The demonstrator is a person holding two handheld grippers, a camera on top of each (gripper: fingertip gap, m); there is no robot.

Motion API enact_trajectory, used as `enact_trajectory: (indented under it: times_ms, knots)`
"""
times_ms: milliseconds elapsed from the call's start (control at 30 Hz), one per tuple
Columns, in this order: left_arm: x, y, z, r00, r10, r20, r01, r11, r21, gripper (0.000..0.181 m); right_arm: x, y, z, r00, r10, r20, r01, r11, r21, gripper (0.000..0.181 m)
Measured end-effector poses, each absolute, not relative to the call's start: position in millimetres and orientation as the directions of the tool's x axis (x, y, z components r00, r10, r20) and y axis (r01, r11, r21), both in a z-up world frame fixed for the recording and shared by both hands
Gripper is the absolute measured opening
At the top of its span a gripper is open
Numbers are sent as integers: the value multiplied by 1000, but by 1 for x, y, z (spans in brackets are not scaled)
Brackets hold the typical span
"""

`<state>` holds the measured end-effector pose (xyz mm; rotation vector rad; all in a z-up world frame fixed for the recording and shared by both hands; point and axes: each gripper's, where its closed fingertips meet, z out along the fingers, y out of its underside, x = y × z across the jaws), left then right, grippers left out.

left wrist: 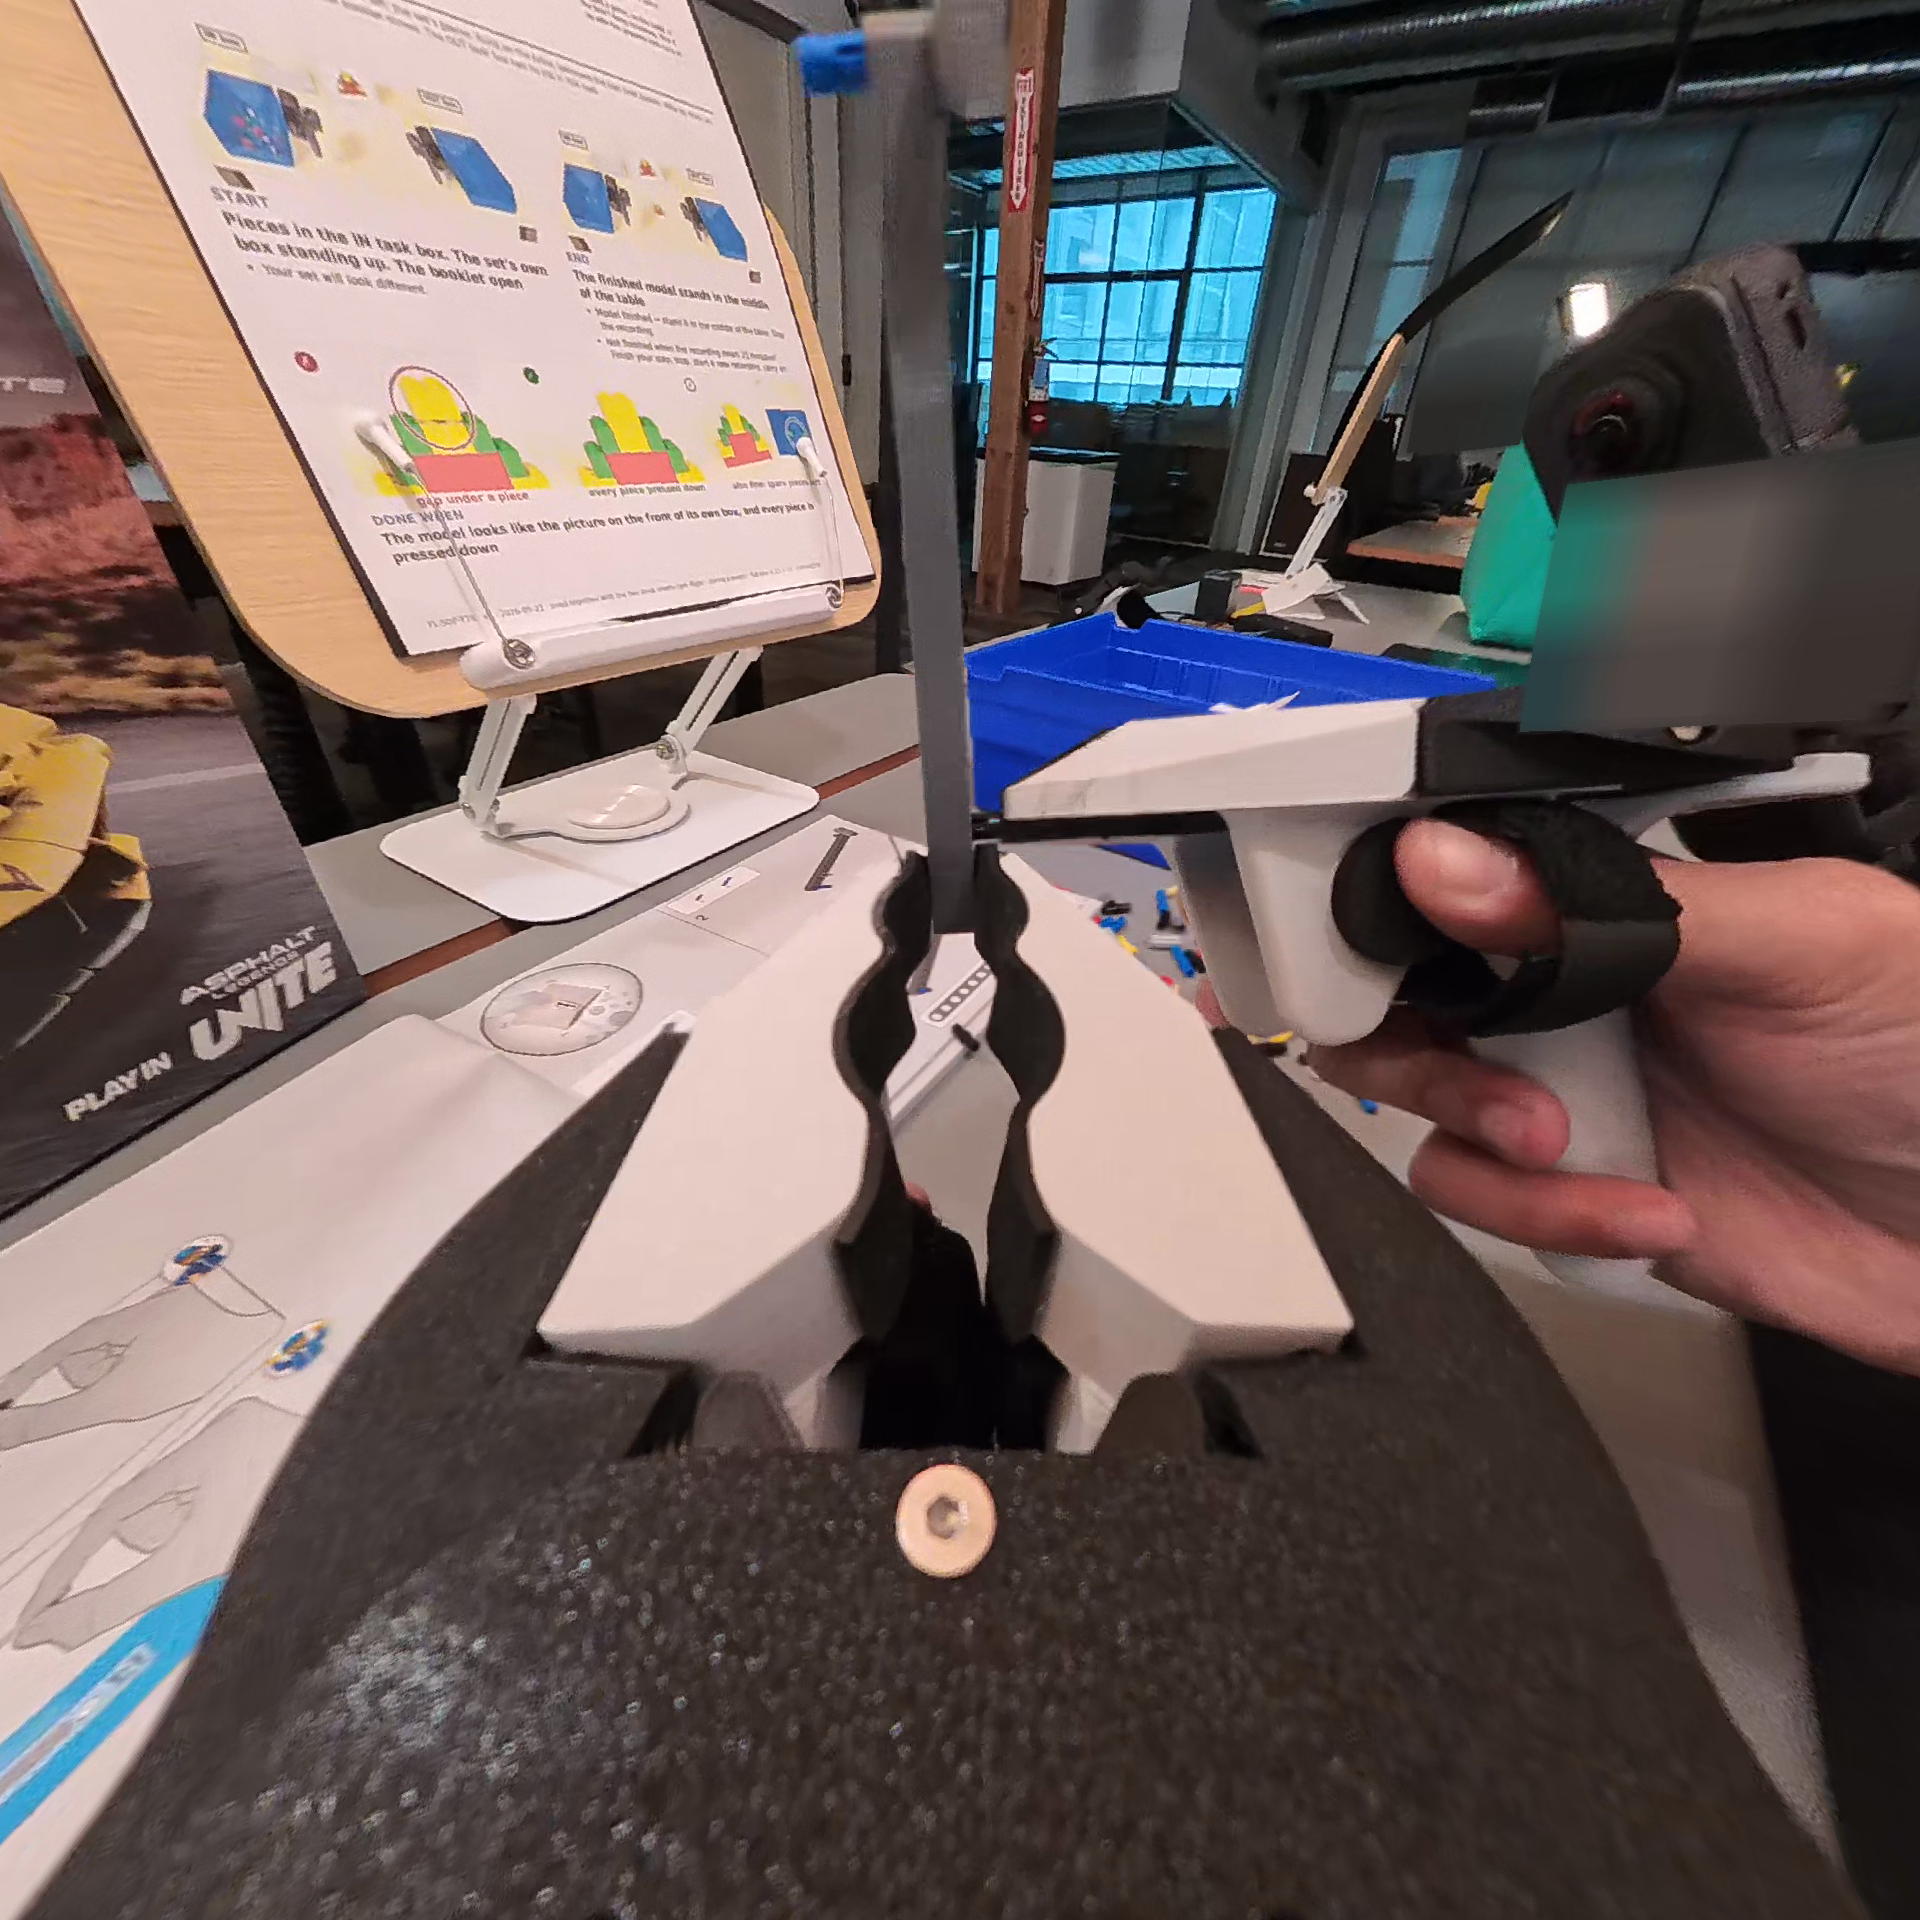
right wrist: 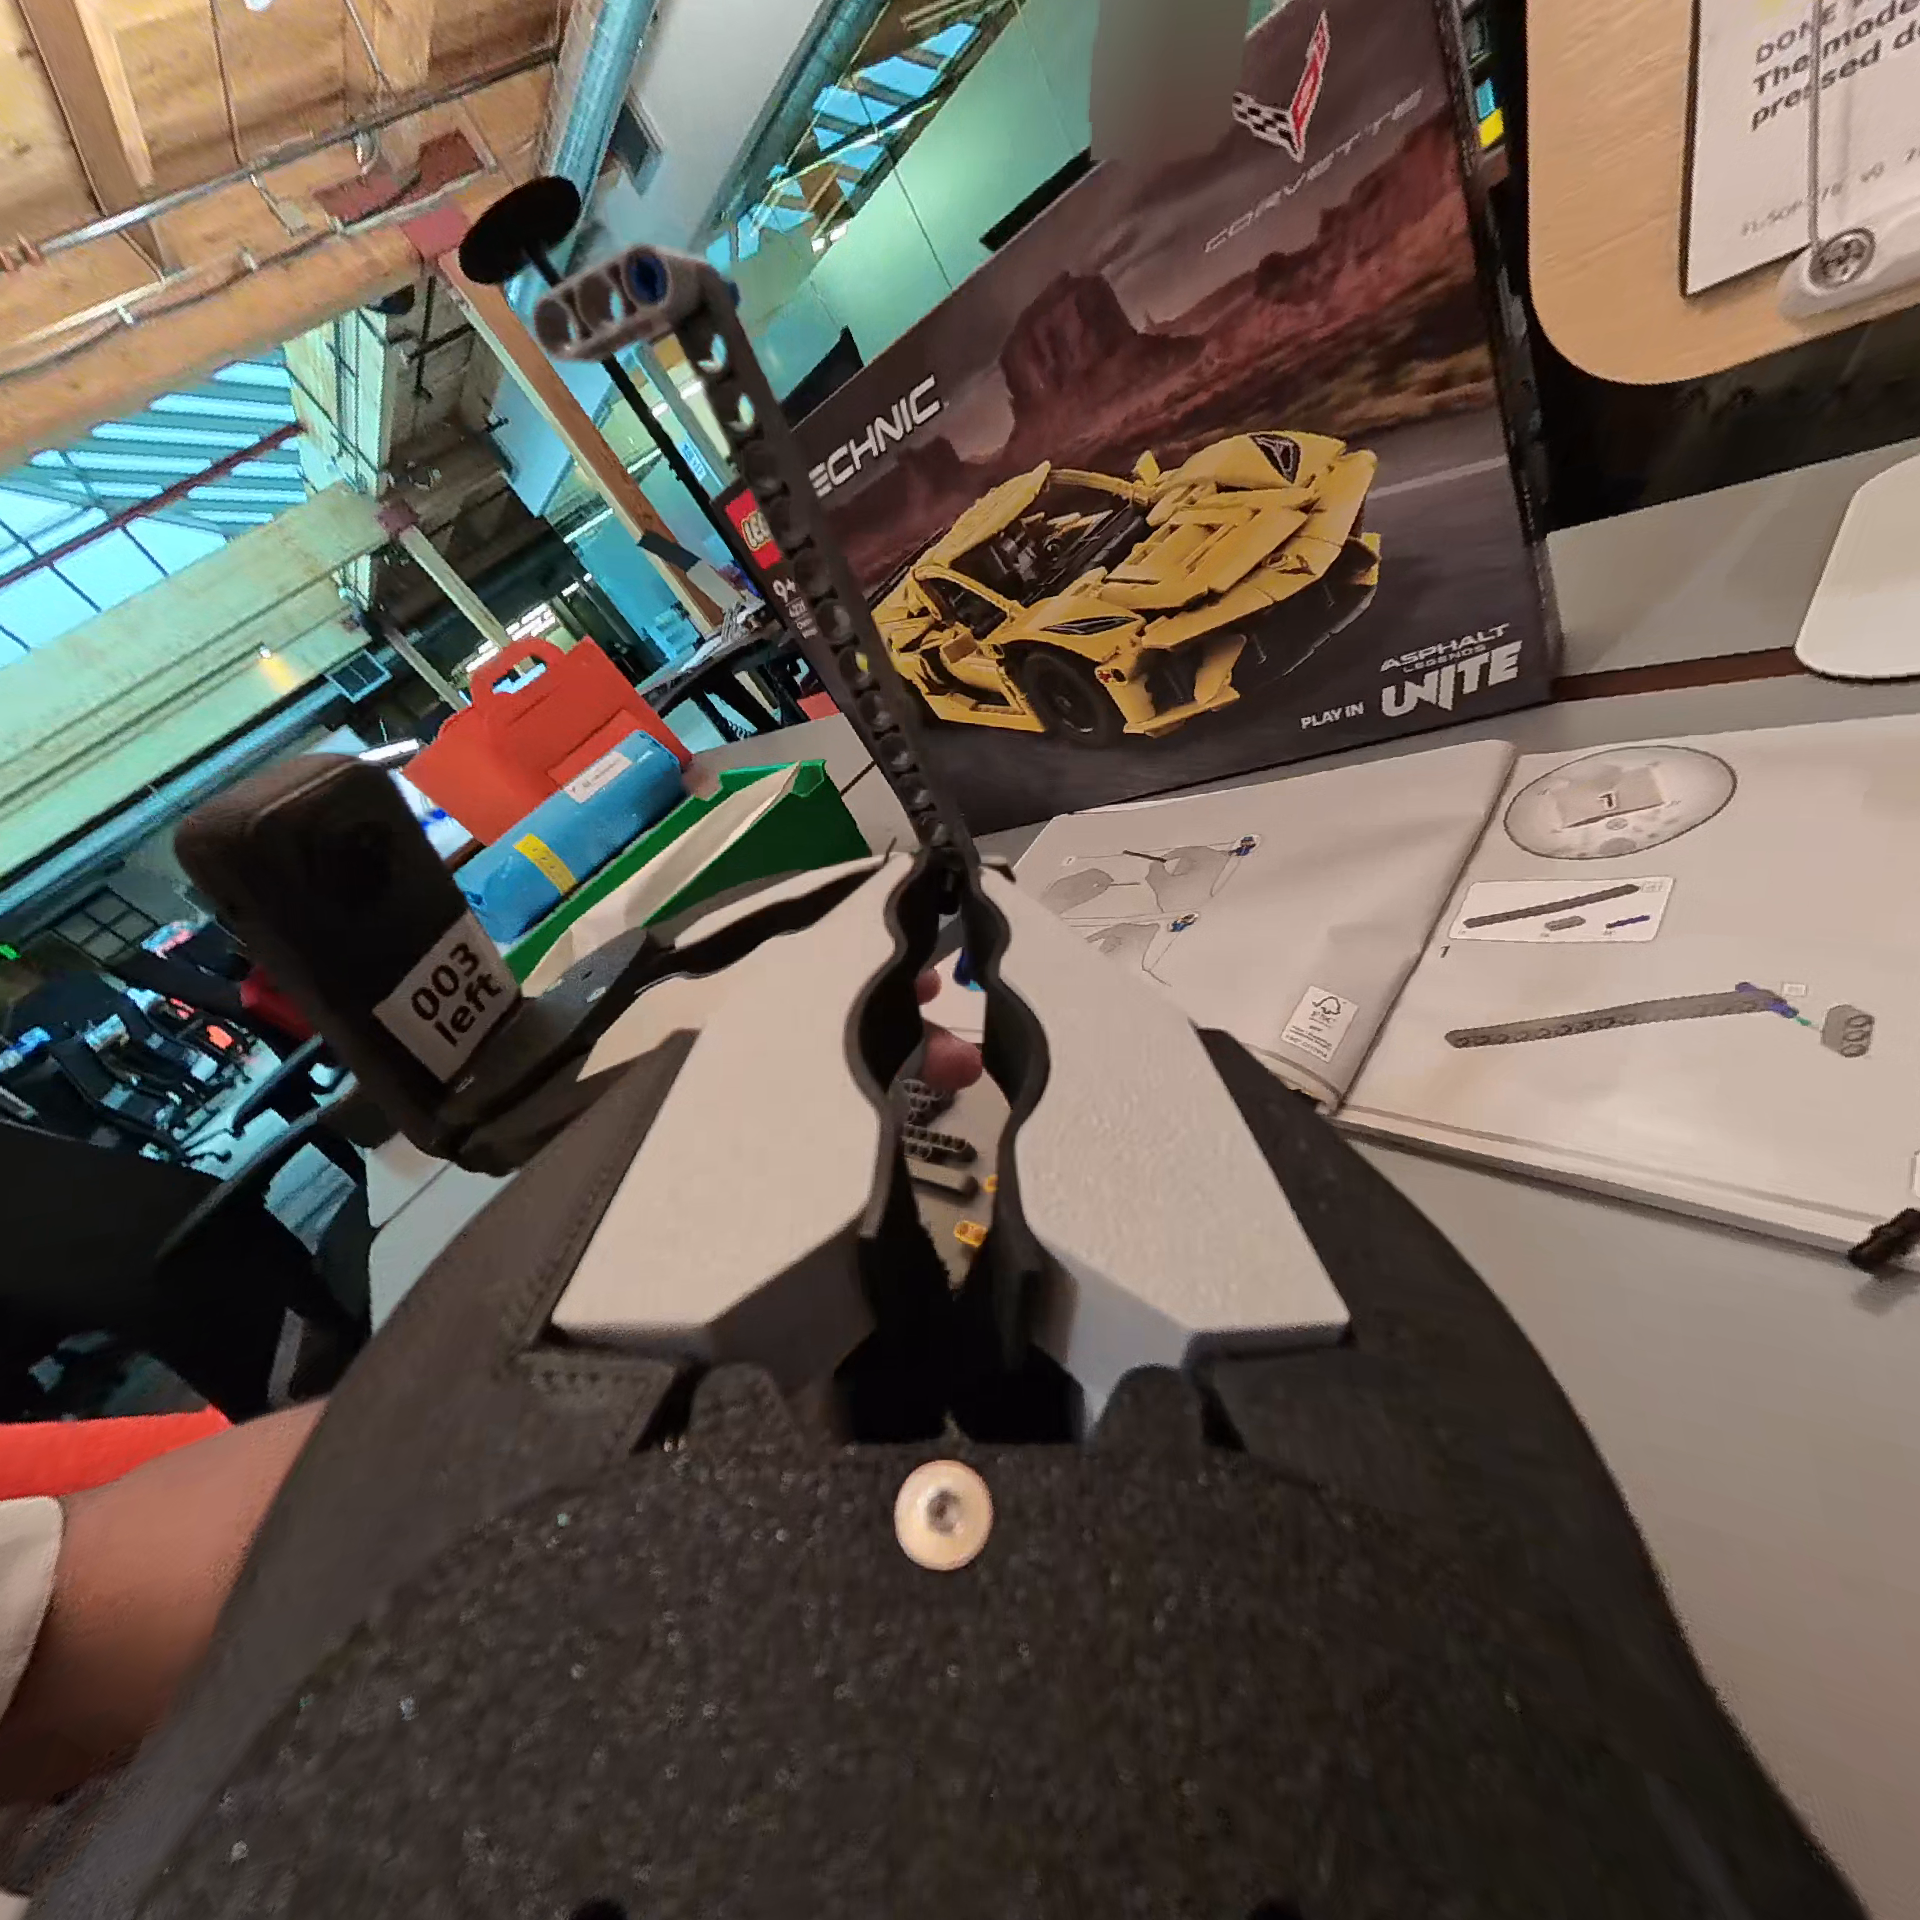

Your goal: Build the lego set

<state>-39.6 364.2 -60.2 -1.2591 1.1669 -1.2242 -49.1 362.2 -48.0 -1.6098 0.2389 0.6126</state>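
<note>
Holding a long grey beam upright toward 12 o'clock, pinched at its bottom end between the closed-in fingers of the left gripper. Nipped at that same low end by the right gripper too, reaching in from 3 o'clock with its fingers pressed onto the beam. Up at the far tip, at about 11 o'clock in the right wrist view, a short piece joined on by a blue pin. Probably seated, but cannot tell how fully. Main risk, likely: all the grip low down and all the length above, so any uneven squeeze or twist could swing the beam sideways or lever it out of the pads. Letting go with one gripper carelessly might tip it. Could also knock the short piece loose and drop it among the loose pieces on the table toward 3 o'clock, or onto the open booklet.
</note>
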Motion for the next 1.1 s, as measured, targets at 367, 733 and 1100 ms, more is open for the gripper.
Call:
enact_trajectory:
  times_ms: [367,733,1100]
  knots:
    - [-41,395,-80,147,-986,81,-102,-97,-990,6,-4,288,-145,922,377,-88,260,-770,-583,4]
    - [-40,390,-82,114,-987,116,-109,-128,-986,6,22,216,-211,701,713,-14,712,-701,-38,4]
    - [-37,386,-84,105,-989,100,-119,-112,-987,6,19,215,-211,714,700,-25,697,-713,-71,4]
